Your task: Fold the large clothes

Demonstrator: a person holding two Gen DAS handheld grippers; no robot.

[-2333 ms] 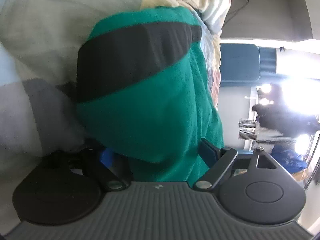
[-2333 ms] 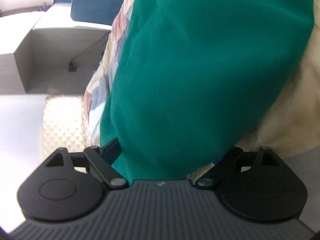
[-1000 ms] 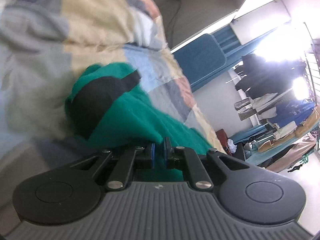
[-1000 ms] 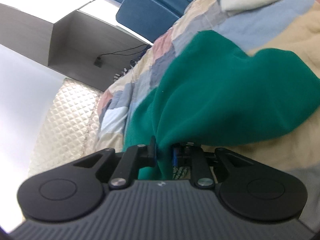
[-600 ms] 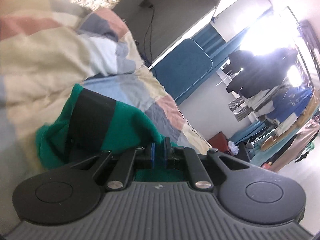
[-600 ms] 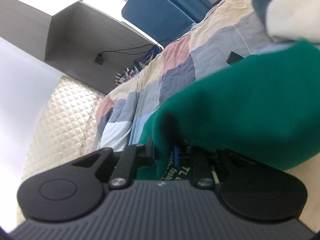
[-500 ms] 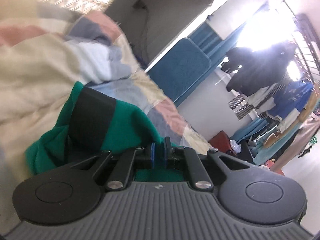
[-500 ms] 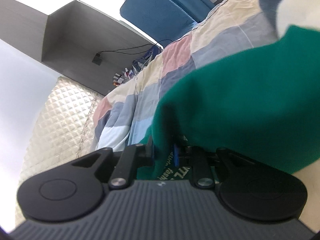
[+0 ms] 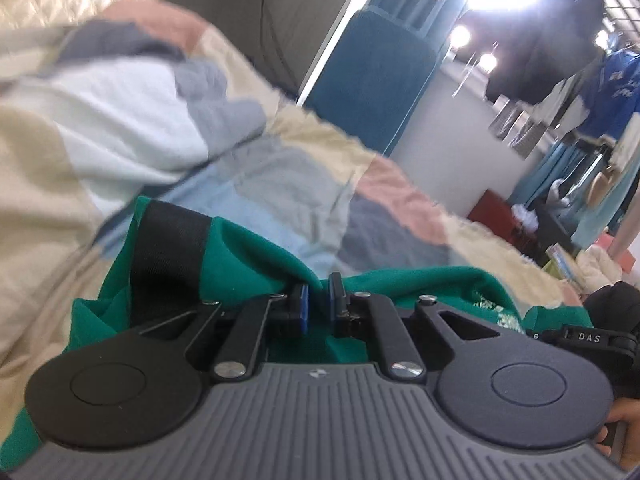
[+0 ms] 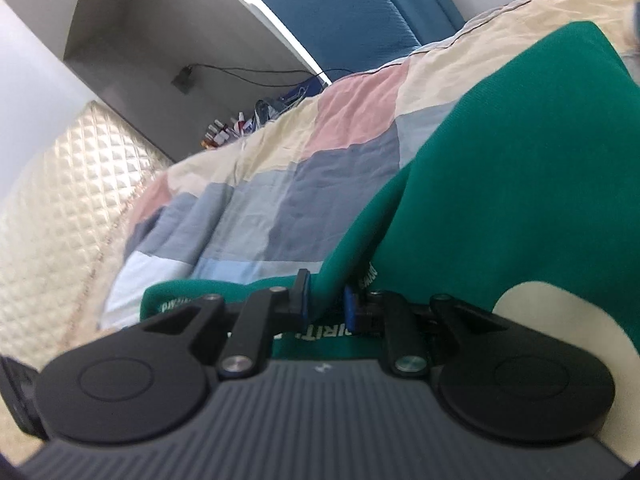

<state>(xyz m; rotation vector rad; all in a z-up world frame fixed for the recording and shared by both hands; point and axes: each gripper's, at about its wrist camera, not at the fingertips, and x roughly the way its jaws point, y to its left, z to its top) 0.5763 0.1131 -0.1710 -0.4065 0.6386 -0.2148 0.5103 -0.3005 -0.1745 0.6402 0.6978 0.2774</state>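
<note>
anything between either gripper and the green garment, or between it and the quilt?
Nothing visible. The left gripper and the right gripper are each shut on a fold of the green garment, which hangs low over the patchwork quilt, bare beneath.

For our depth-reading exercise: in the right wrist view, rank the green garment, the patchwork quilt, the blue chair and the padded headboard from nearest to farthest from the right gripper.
1. Green garment, pinched in the right gripper.
2. Patchwork quilt, beneath, ahead.
3. Padded headboard, left, and blue chair, top: too close to call.

Bright daylight w/ blown-out glare top right of left view, quilt [image 9: 120,120] motion-blurred, fisheye bending at edges.
</note>
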